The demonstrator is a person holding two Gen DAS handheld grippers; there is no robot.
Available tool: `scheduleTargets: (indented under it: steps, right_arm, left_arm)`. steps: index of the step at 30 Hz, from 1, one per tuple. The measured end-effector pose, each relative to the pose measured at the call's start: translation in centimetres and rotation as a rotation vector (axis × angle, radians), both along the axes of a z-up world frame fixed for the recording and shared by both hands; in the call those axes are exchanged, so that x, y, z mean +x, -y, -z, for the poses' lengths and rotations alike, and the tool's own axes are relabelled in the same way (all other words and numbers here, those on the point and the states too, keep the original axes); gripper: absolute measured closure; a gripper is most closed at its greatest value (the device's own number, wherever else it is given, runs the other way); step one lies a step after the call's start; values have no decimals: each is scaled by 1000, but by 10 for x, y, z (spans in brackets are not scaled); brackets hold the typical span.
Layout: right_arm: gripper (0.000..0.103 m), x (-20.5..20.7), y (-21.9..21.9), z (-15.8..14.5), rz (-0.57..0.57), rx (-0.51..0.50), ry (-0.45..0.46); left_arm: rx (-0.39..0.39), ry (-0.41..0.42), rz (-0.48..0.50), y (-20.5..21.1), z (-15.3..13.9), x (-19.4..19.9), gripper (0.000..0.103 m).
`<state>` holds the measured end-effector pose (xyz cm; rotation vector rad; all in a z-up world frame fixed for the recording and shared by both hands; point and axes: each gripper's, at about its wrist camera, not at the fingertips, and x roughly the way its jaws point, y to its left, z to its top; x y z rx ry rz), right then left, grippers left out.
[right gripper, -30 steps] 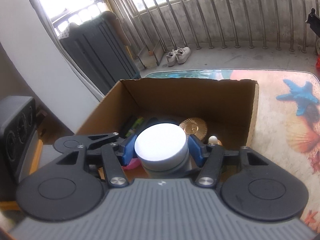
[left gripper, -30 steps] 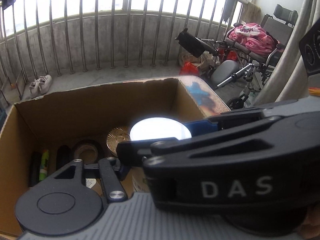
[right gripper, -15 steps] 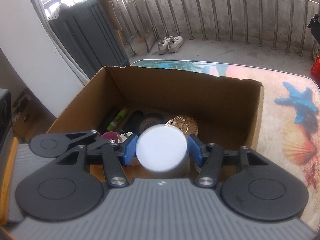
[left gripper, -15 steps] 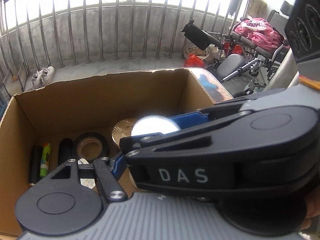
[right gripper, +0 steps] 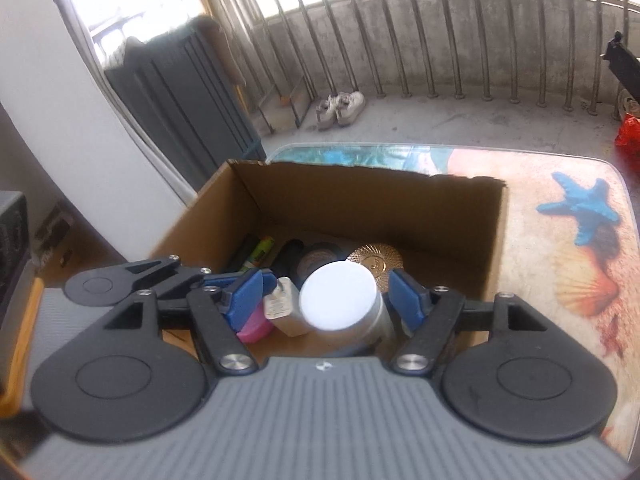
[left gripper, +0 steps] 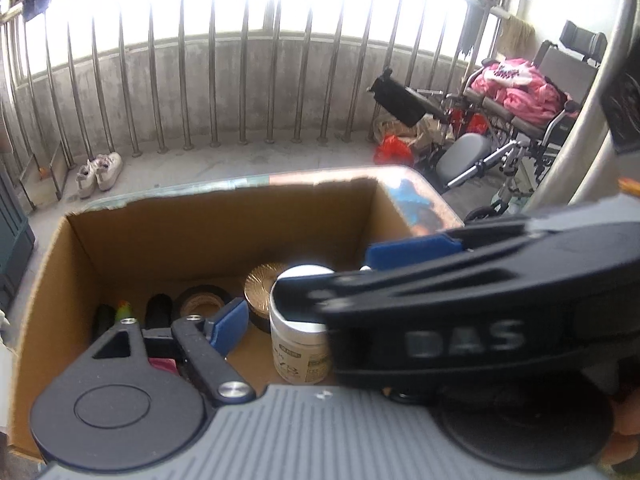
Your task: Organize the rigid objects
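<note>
My right gripper point(right gripper: 326, 294): jaws spread, clear of white-lidded jar point(right gripper: 338, 300) | jar upright in cardboard box point(right gripper: 494, 240) | left gripper point(left gripper: 296, 284): opening unclear, partly hidden

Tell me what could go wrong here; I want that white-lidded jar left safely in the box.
The right claw is open around the white-lidded jar; lifting off-centre could catch a finger on it and tip it. Small items crowd beside it, like the white bottle. The left claw sits very close, so the two claws could collide.

jar point(left gripper: 298, 356) label blurred, wheelchair point(left gripper: 532, 120) cropped
</note>
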<state>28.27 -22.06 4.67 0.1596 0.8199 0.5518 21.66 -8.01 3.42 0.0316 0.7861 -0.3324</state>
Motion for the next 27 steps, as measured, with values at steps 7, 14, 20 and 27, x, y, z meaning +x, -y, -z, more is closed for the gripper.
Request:
scheduleTargets:
  steps: [7, 14, 20, 27]
  right_arm:
    - [18, -84, 43, -38, 112, 140, 111]
    - [1, -193, 95, -57, 251, 217, 228]
    - [1, -275, 114, -39, 314, 128, 199]
    - [1, -310, 116, -16, 376, 116, 115]
  left_arm:
    - [-12, 104, 22, -8, -38, -49, 7]
    - [12, 186, 42, -21, -59, -110, 0]
    - [30, 184, 49, -30, -60, -145, 0]
    - [10, 189, 1, -42, -57, -168, 0]
